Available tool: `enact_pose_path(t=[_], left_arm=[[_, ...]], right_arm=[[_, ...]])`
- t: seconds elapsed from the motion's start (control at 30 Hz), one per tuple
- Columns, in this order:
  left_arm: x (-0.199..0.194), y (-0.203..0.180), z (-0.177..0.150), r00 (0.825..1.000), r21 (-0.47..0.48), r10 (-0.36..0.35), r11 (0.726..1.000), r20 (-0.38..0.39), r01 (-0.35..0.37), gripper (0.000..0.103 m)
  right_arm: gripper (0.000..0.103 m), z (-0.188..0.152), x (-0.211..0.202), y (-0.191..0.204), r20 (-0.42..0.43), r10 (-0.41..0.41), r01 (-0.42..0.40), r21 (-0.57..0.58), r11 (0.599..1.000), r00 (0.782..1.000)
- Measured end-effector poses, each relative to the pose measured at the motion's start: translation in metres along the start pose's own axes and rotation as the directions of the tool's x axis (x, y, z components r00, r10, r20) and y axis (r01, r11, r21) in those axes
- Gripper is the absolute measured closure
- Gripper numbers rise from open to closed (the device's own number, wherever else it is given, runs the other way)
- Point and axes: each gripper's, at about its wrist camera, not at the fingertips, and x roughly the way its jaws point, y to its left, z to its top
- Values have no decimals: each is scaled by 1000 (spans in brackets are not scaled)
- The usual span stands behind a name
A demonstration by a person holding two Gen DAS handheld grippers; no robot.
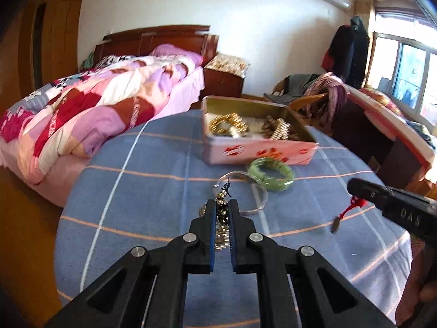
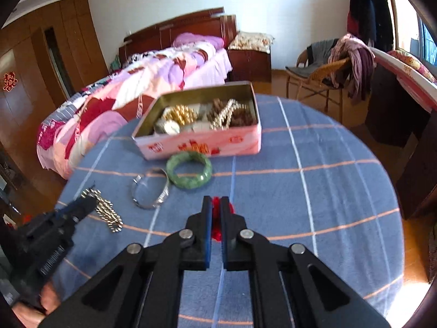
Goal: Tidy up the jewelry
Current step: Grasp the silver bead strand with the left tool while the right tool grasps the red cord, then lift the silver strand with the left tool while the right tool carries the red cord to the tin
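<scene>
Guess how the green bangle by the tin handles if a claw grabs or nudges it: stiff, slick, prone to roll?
The green bangle holds a full ring shape lying flat on the blue cloth, so probably rigid. Its glossy, faceted surface suggests it may slip between pads. Flat, it should slide rather than roll; stood on edge, it likely rolls. Possibly brittle if stone.

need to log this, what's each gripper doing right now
left gripper: shut on the beaded bracelet
right gripper: shut on the red knotted charm
</scene>
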Motion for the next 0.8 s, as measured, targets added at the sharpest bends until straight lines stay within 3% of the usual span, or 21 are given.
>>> enact_pose_path(t=[0.23,0.57,0.67,0.73,0.8], left_arm=[[-25,-4,14,994,-3,-71,997,83,72,96],[-44,2,28,983,-12,-96,995,155,99,96],[-41,4,28,985,-15,-88,996,151,91,96],[-39,5,26,986,-17,-86,996,146,89,96],[-37,7,25,987,-24,-85,996,136,89,96]], right_arm=[[95,17,-23,9,90,-3,4,-10,1000,996],[95,23,-28,4,113,16,-15,-4,1000,993],[95,20,-24,0,96,3,-2,-12,1000,995],[94,14,-13,-4,36,34,-32,-42,999,999],[89,3,5,-3,-38,7,-10,-89,996,999]])
